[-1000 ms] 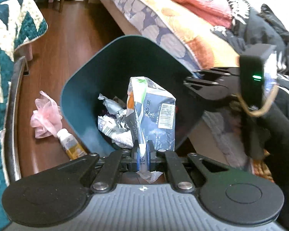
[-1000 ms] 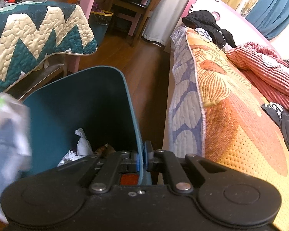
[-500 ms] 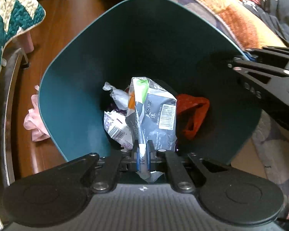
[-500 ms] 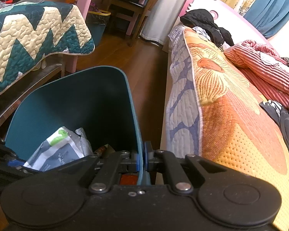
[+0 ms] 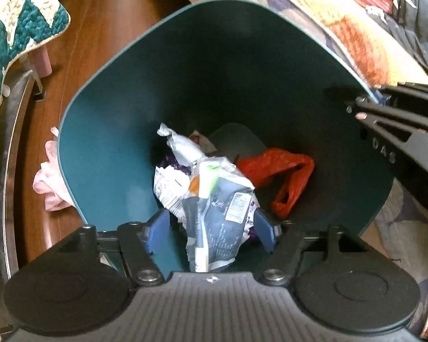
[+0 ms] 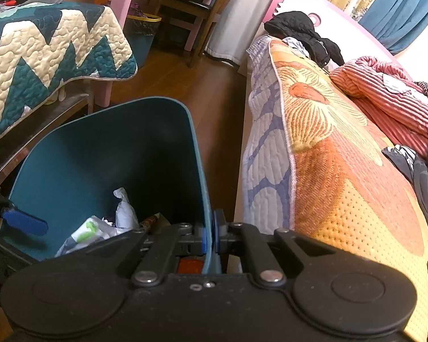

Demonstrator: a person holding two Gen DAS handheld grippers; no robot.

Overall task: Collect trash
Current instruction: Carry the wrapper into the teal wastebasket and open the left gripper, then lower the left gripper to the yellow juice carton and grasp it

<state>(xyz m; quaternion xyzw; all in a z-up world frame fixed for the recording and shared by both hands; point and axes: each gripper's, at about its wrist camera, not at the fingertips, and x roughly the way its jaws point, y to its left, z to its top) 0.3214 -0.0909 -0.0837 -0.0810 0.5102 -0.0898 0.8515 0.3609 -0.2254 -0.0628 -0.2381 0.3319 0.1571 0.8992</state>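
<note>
- Left wrist view: left gripper [image 5: 211, 228] spread wide over the teal bin [image 5: 105, 131], gripping nothing.
- Inside the bin: grey-blue wrapper [image 5: 216, 216] lying loose between the fingers, atop crumpled white wrappers [image 5: 179, 148]; red plastic bag [image 5: 285, 176] just right of them.
- Right gripper [image 6: 209, 235] clamped on the bin's rim.
- Left of the bin, pink cloth [image 5: 50, 185] on wooden floor [image 5: 80, 57].

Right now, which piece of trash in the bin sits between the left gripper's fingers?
The grey-blue barcoded carton, lying between the open left gripper; the white wrapper and red bag lie deeper in.
</note>
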